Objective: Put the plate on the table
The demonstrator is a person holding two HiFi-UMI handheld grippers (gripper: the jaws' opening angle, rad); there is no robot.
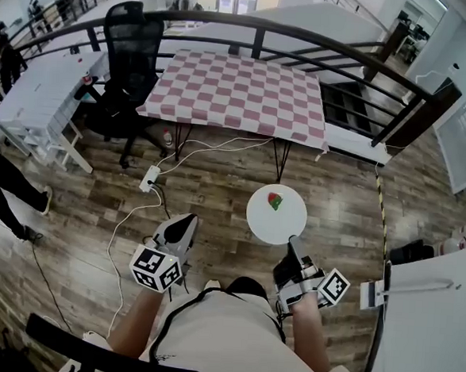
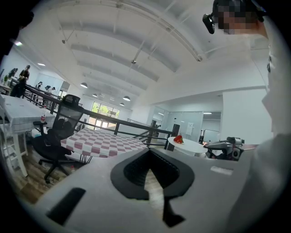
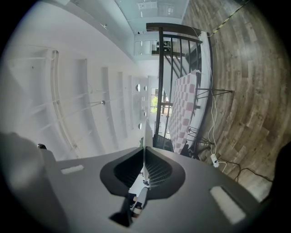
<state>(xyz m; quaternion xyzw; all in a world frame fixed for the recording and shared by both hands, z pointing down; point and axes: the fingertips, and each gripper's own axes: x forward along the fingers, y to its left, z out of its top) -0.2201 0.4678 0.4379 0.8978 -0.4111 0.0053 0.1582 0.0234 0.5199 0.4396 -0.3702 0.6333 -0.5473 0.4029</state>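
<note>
Above the wooden floor point(image 1: 217, 188), short of the checkered desk point(image 1: 238, 94), the right tool point(image 1: 292, 244) clamps the plate point(image 1: 282, 224) by its rim; the left tool point(image 1: 186, 222) hangs closed and empty.

Steep head view; checkered table point(image 1: 238, 92) common.

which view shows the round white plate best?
Head view: the round white plate shows its whole face, red item on top. Left gripper view gives a small side-on glimpse; right gripper view only its thin edge.
</note>
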